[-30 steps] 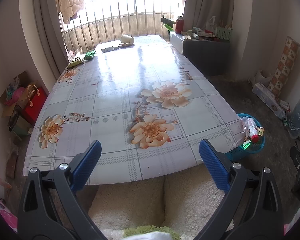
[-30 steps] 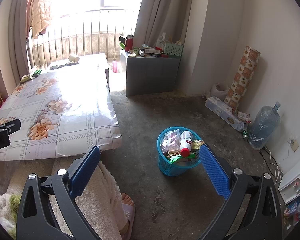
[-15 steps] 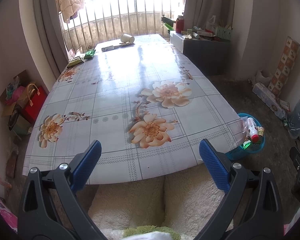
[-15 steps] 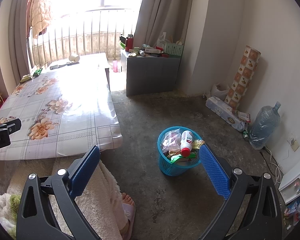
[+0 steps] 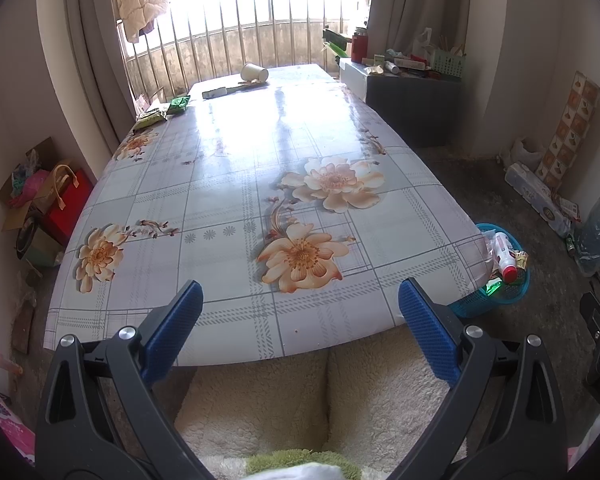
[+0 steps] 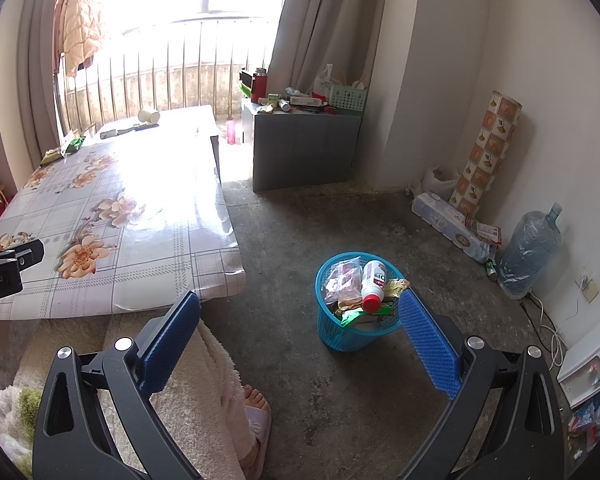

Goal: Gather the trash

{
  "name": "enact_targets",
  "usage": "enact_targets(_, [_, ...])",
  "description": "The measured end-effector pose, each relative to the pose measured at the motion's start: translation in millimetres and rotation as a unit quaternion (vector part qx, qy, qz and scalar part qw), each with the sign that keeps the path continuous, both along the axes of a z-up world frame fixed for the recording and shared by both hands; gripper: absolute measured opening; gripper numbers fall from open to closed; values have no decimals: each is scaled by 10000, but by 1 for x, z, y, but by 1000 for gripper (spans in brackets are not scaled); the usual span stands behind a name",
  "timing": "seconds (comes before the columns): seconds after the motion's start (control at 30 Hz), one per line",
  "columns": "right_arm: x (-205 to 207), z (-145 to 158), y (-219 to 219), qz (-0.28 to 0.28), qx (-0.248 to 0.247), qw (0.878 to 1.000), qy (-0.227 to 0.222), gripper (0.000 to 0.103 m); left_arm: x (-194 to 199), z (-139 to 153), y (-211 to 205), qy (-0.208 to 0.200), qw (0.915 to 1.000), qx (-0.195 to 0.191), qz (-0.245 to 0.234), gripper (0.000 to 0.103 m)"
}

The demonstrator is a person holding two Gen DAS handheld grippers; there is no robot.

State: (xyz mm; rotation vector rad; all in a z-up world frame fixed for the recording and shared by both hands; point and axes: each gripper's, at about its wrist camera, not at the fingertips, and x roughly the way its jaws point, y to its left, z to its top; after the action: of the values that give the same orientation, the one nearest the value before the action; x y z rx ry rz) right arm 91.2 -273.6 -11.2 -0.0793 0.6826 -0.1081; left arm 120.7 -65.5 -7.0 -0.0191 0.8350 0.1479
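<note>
Several bits of trash lie at the far end of the table (image 5: 228, 184): a tipped paper cup (image 5: 254, 73) by the far edge, green wrappers (image 5: 162, 112) at its far left corner. All look light, thin and crushable; I would pinch the cup by its rim. Both the left gripper (image 5: 300, 312) and right gripper (image 6: 300, 320) gape wide, empty. The blue bin (image 6: 340, 328) beside the table looks full.

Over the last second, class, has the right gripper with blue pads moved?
No. In the right wrist view the round blue plastic basket and the floral-cloth table sit where they did, so the right gripper has held still.
</note>
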Motion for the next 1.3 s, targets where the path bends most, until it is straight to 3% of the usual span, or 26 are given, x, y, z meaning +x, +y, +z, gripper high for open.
enact_targets(1.3, [-1,0,-1,-3,21,10000,6,97,1,-6,1,111,9999,-24,30,94])
